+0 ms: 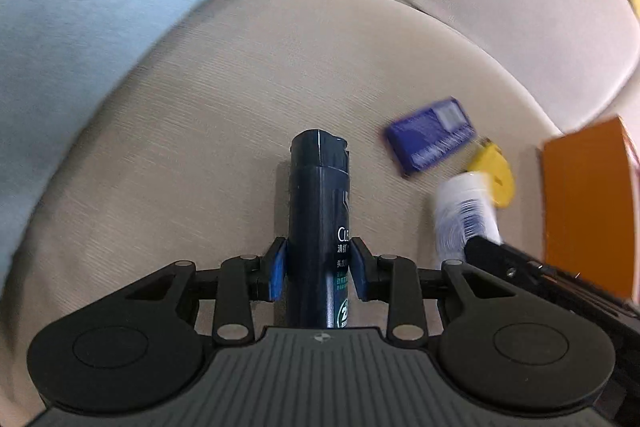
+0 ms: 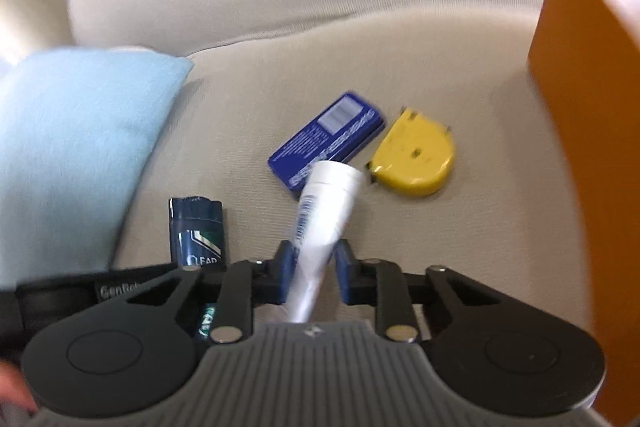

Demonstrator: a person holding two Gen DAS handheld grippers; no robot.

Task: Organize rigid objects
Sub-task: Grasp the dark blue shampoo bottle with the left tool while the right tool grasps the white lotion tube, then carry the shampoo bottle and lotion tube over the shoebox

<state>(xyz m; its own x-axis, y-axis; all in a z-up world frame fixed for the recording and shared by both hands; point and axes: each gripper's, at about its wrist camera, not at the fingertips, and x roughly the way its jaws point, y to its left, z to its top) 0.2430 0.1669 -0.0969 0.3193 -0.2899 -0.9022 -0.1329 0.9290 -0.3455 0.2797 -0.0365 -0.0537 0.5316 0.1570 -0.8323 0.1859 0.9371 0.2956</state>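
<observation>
Left gripper (image 1: 318,273): pads clamped on the dark navy shampoo bottle (image 1: 318,219), gripped mid-body, cap end pointing away, over the beige sofa seat (image 1: 240,99).

Right gripper (image 2: 312,273): jaws nearly shut, pinching the white tube (image 2: 326,223) at its flat crimped end; cap end sticks out ahead, tilted right. No earlier frame to compare.

Beyond the tube on the cushion: blue rectangular tin (image 2: 328,139) lying flat, barcode label up, and a yellow tape measure (image 2: 414,159) just beside it on the right, both untouched. Light blue pillow (image 2: 76,131) left, orange box (image 2: 588,115) far right, standing at the seat edge.

Step, as I read it: both hands loaded, mid-carry, two items still loose. The orange box looks like the likely drop point, can't confirm.

Next: bring the tube over the box opening before releasing; the crimp-end grip is thin, so the tube may swing or slip. Bottle follows. Motion blur is heavy, so fine contact is hard to judge.
</observation>
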